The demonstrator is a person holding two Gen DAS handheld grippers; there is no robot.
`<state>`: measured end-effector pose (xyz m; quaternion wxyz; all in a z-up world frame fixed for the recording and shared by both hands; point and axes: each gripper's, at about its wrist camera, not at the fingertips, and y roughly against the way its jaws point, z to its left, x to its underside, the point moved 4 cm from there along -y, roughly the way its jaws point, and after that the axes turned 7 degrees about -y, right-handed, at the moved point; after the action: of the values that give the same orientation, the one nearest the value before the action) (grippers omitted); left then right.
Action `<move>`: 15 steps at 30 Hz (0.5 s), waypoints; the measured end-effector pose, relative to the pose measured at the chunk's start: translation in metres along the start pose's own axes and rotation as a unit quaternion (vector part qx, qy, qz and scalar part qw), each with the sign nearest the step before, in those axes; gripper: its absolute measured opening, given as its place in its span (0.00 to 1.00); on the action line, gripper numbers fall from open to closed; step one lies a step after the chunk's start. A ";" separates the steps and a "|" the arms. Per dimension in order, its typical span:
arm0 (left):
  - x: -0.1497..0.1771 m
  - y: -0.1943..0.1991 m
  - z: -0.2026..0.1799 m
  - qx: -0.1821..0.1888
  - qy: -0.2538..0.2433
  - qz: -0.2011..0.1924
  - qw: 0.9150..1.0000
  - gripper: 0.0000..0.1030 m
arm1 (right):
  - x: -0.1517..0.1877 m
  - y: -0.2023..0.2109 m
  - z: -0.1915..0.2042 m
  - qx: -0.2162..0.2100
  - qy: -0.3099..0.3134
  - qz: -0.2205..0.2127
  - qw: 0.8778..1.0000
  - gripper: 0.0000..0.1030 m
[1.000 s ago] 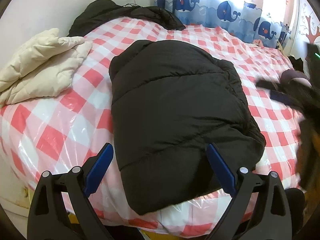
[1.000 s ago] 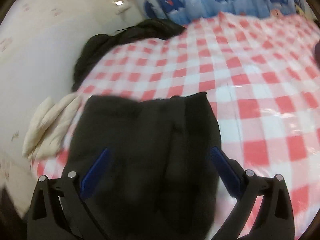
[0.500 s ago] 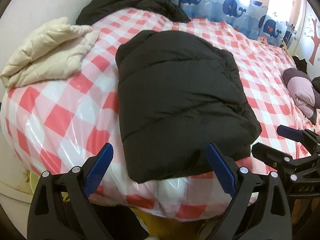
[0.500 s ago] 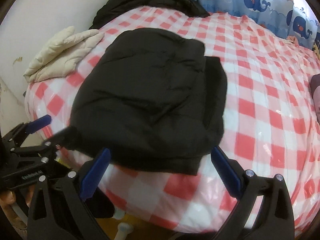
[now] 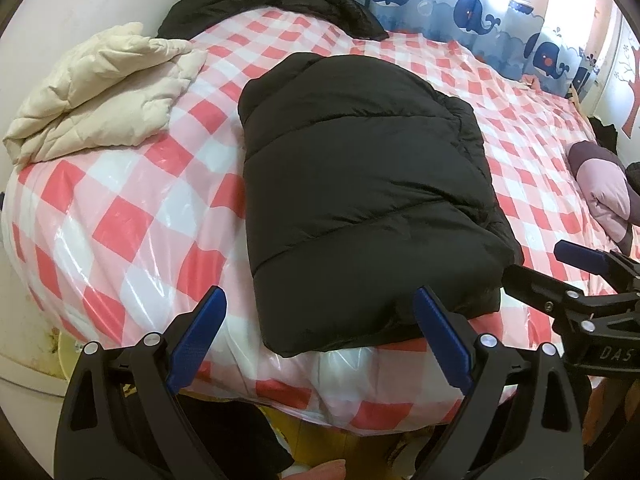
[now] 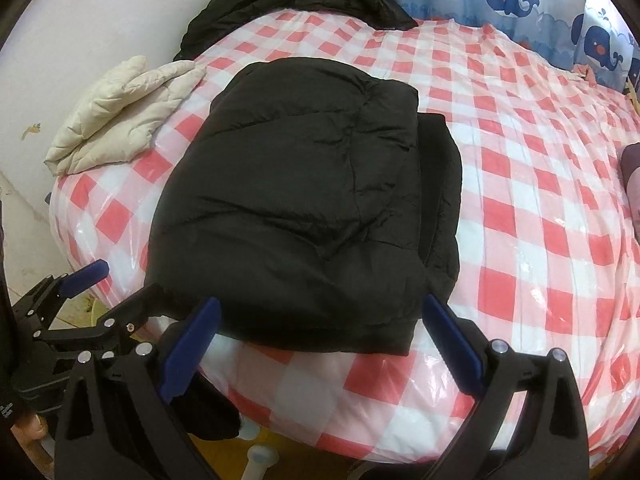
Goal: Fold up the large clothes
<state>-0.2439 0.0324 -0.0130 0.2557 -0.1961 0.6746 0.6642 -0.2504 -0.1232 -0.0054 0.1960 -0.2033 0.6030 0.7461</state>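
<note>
Black puffer jacket (image 5: 360, 184) folded on checkered bed (image 5: 120, 216)

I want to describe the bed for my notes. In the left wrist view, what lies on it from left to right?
Cream quilt → black jacket → pink and purple garment, at the right edge.
</note>
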 end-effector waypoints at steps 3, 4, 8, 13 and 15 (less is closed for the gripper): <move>-0.001 0.000 -0.001 0.003 -0.002 0.004 1.000 0.88 | 0.000 -0.001 -0.001 0.002 -0.002 0.003 1.000 0.94; -0.001 -0.001 -0.002 0.005 -0.003 0.007 1.000 0.88 | 0.001 -0.001 -0.002 0.003 -0.003 0.004 1.000 0.94; -0.001 -0.001 -0.004 0.006 -0.006 0.009 1.000 0.88 | 0.002 -0.001 -0.004 0.004 -0.003 0.008 1.000 0.94; -0.001 -0.001 -0.003 0.006 -0.006 0.009 1.000 0.88 | 0.003 -0.002 -0.004 0.000 -0.002 0.012 1.000 0.94; -0.002 -0.001 -0.003 0.006 -0.007 0.009 1.000 0.88 | 0.004 -0.002 -0.004 0.000 -0.003 0.013 1.000 0.94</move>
<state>-0.2421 0.0293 -0.0130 0.2557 -0.1838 0.6786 0.6635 -0.2522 -0.1267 -0.0096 0.1881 -0.1935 0.6046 0.7494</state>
